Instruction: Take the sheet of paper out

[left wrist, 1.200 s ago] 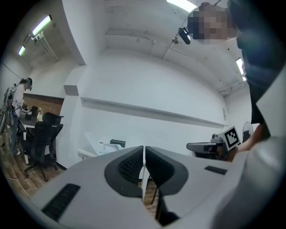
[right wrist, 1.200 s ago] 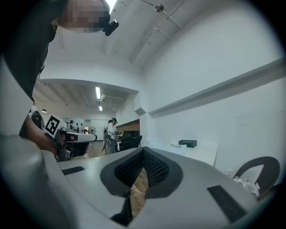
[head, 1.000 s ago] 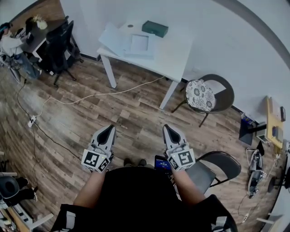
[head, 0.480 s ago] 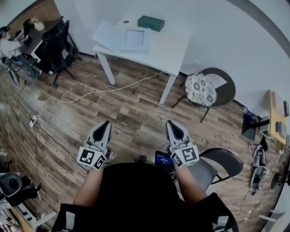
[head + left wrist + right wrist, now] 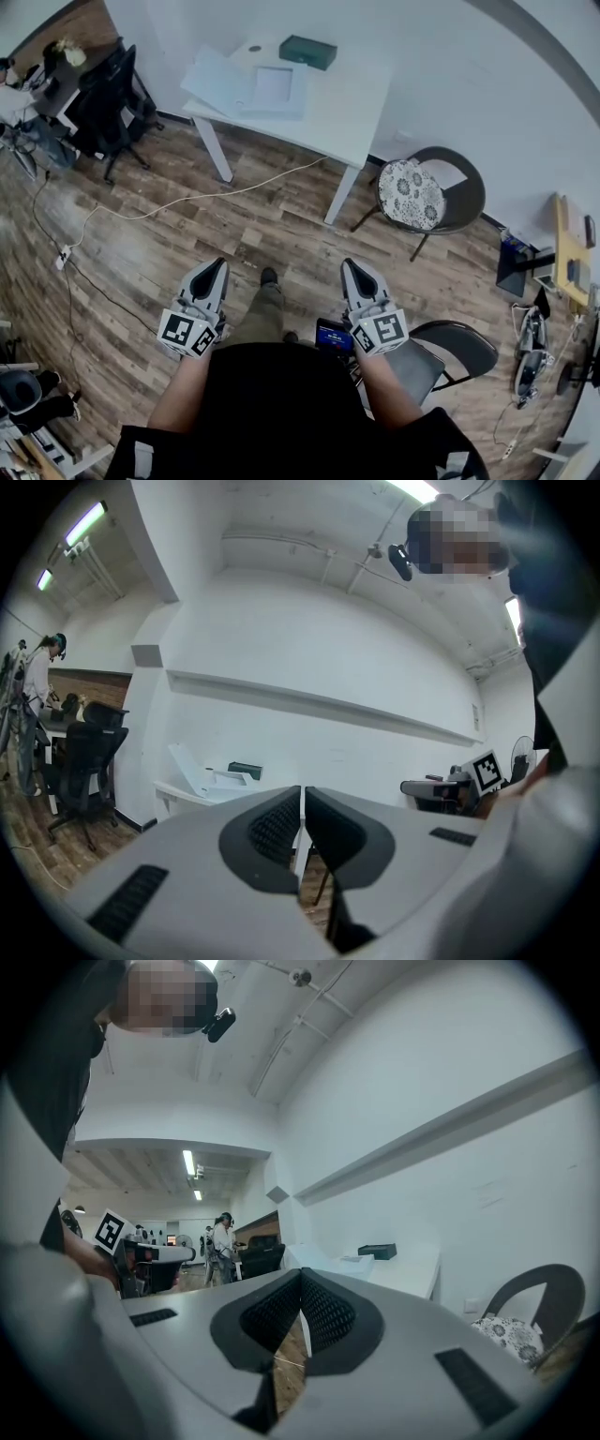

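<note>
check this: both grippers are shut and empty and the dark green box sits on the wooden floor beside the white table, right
Wrong place: the head view shows the dark green box on top of the white table. The rest holds: the left gripper and the right gripper are shut and empty.

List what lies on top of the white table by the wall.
On the white table: a dark green box, an open white folder and a white sheet on it. Whatever lies under that sheet is covered.
</note>
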`<move>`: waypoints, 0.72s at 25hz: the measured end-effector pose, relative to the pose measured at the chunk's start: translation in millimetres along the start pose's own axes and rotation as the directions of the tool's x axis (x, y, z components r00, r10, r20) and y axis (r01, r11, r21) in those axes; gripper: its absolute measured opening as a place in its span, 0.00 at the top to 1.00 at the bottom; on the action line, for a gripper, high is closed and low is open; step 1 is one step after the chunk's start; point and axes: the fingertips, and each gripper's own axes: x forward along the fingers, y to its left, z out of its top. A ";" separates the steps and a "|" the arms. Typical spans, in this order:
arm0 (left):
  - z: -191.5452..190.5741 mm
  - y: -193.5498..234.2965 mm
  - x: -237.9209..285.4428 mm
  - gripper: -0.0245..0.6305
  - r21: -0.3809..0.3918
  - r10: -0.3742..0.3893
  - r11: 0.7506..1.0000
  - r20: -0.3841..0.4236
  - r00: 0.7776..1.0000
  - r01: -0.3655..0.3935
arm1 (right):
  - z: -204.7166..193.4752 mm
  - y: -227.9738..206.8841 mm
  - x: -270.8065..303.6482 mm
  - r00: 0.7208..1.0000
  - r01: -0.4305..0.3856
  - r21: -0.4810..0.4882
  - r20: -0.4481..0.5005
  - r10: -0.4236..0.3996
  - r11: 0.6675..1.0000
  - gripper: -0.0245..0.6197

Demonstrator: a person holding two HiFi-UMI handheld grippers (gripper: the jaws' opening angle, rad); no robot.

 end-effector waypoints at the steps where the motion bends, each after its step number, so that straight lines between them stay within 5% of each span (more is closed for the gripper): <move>1: -1.3 4.4 5.0 0.96 -0.005 0.000 1.000 -0.001 1.000 0.000 | -0.5 -3.4 4.9 1.000 0.002 0.000 -0.003 -0.002 1.000 0.95; 18: 23.6 147.2 183.7 0.96 -0.011 -0.061 0.998 -0.022 0.998 0.061 | 32.3 -89.4 210.4 0.999 0.015 -0.028 -0.033 -0.016 0.999 0.95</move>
